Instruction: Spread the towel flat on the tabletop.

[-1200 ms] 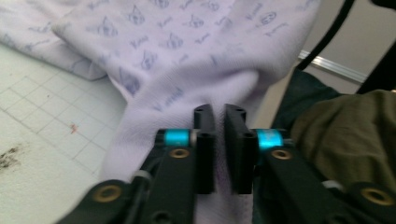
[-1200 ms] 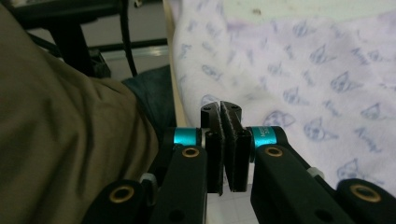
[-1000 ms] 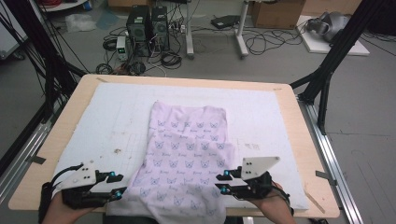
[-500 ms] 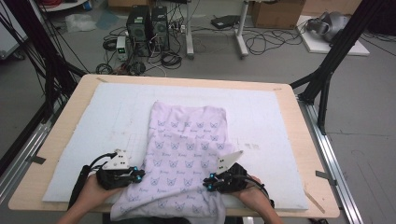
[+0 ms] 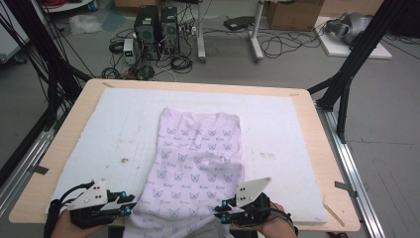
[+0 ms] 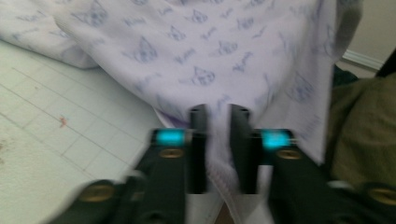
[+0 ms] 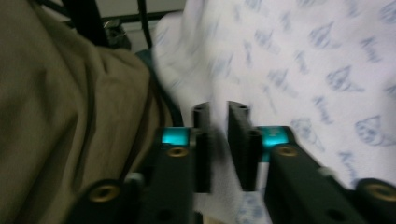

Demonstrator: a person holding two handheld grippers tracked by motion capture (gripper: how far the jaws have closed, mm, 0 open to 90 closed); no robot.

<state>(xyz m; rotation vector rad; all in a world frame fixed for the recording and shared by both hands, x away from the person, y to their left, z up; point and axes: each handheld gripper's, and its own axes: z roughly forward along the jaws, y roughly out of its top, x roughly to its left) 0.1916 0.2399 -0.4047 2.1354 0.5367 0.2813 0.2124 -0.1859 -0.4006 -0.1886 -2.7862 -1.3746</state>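
Both hands have pulled back toward the near table edge, jaws just reopening slightly. Left gripper (image 5: 128,209) and right gripper (image 5: 221,217) each pinch the cloth (image 5: 200,158) hem; its length runs away across the mat (image 5: 119,124).

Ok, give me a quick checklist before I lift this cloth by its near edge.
1. Left gripper on the cloth edge: ok, fabric sits between the jaws, which have just been opening.
2. Right gripper on the edge: ok, fabric between the jaws, also just opening.
3. Firm pinch both sides: cannot tell.
4. Far end flat on the mat: ok.
5. Near edge hangs over the table front: ok.
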